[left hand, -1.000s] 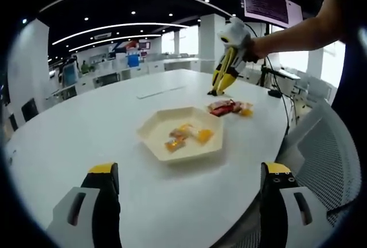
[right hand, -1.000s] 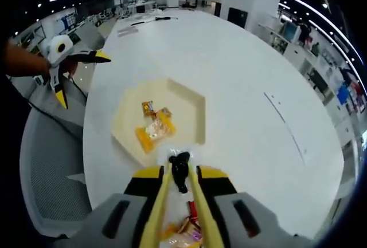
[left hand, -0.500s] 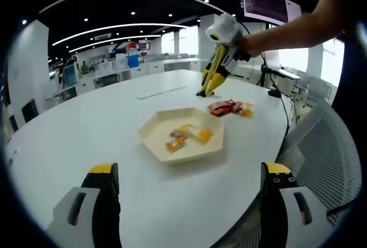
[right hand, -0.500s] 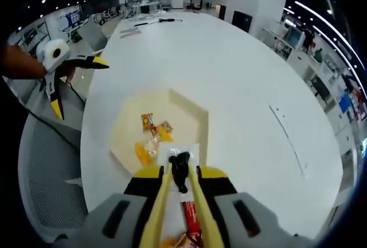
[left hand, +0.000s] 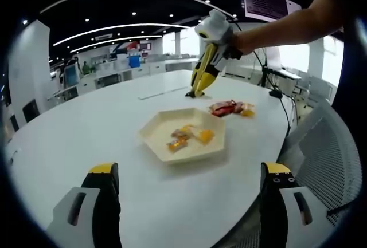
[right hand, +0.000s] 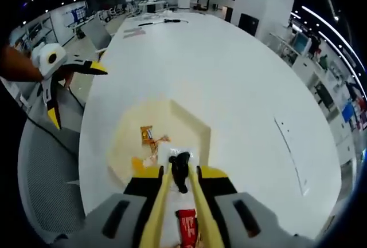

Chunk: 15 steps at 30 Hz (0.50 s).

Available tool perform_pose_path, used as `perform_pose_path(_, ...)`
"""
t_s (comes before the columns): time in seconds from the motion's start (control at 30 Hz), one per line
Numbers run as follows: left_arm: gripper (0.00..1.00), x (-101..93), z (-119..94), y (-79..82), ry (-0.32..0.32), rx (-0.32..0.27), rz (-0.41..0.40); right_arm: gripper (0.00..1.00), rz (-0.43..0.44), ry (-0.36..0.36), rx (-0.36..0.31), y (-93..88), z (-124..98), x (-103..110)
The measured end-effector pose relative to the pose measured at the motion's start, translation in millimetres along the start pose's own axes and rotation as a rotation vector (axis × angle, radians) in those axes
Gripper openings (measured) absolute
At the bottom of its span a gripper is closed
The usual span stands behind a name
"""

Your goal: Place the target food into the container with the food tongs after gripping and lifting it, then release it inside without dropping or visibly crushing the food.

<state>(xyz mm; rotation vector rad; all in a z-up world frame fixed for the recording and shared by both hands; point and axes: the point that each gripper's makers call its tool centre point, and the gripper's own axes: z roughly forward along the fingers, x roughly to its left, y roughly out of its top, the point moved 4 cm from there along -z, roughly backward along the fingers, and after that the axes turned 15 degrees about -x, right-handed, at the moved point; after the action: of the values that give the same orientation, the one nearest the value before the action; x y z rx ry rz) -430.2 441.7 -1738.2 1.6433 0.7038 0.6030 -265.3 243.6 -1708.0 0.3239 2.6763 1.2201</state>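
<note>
A cream hexagonal tray point(left hand: 153, 132) sits on the white table and holds several orange and yellow snack packets point(left hand: 188, 136). Beyond it lies a loose pile of packets point(left hand: 231, 108), one of them red. My right gripper point(left hand: 207, 59), on a person's arm, hangs above the tray's far edge, shut on yellow food tongs point(left hand: 198, 79). In the right gripper view the right gripper point(right hand: 180, 176) points the tongs point(right hand: 179, 165) down at the tray point(right hand: 123, 136). A pale packet point(right hand: 172, 155) sits at their tips. My left gripper point(left hand: 189, 170) is open, near the table's front edge.
The left gripper point(right hand: 74, 90) also appears beside the table edge, over a grey mesh chair point(right hand: 49, 162). A red packet point(right hand: 186, 233) lies under the tongs. Another mesh chair point(left hand: 324, 162) stands by the table. A thin strip point(left hand: 160, 92) lies farther back.
My right gripper has carried the tongs from over the loose pile toward the tray. The left gripper has stayed put and open.
</note>
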Motion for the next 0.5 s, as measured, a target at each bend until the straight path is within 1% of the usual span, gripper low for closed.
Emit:
perform_pose_path(0.17,0.99,-2.3,0.5,-0.8,-0.010,0.007,0.004,0.22,-0.009,0.012,-0.003,7.7,7.6,-1.2)
perform_pose_path(0.5,0.99,-1.3,-0.3,-0.8,0.000,0.010,-0.004,0.22,-0.012,0.026,-0.014,24.9,26.7,-6.1)
